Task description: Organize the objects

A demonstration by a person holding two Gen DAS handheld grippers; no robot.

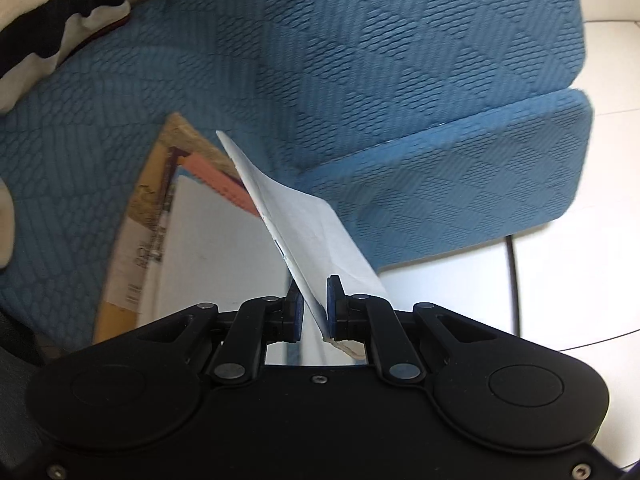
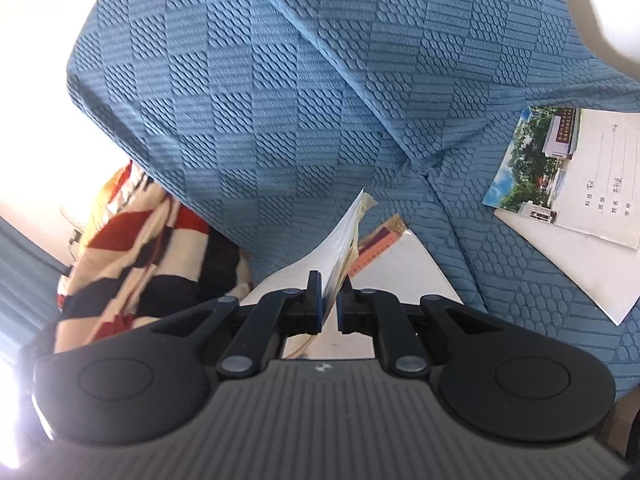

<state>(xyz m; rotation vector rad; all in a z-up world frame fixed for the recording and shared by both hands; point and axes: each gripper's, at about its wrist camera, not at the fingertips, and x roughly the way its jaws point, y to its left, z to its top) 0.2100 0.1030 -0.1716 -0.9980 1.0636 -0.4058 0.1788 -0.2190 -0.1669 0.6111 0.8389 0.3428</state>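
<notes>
The left gripper (image 1: pixel 314 306) has its jaws clenched on the lower edge of a thin white booklet (image 1: pixel 296 224), and the right gripper (image 2: pixel 330 304) is clenched on another edge of what seems the same booklet (image 2: pixel 340 240). It hangs above a small stack of books (image 1: pixel 160 216) that lies on the blue sofa (image 1: pixel 360 60). A second notebook (image 2: pixel 576 184) lies apart on the seat. The paper bends between the two grips. If the hands move apart or twist differently, the cover may tear or crease. If one grip slips, the booklet may fall beside the stack instead of on it.
</notes>
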